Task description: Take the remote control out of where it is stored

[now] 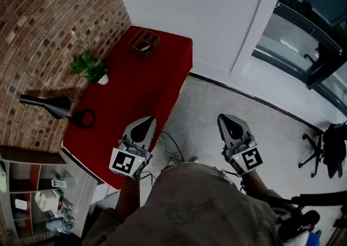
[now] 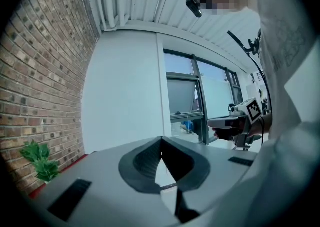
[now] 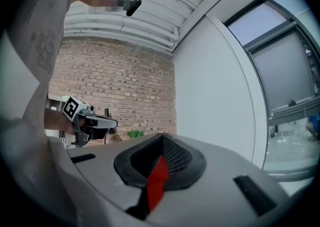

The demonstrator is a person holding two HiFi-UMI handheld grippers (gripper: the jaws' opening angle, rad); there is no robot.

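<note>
A wooden compartment box [image 1: 144, 42] stands at the far end of the red table [image 1: 135, 98]; something pale lies in it, too small to name. No remote control shows plainly. My left gripper [image 1: 145, 124] hangs over the table's near right edge, jaws shut and empty. Over the grey floor to its right, my right gripper [image 1: 227, 119] is also shut and empty. In the left gripper view the left gripper [image 2: 161, 143] points at a white wall, with the right gripper [image 2: 230, 121] beside it. In the right gripper view the right gripper [image 3: 162, 138] faces the brick wall.
On the table stand a small potted plant [image 1: 89, 68] and a black lamp [image 1: 49, 104] with a ring base [image 1: 82, 117]. An open shelf unit [image 1: 32, 188] with small items stands at the lower left. A cable [image 1: 168, 150] lies on the floor; an office chair [image 1: 325, 150] is at right.
</note>
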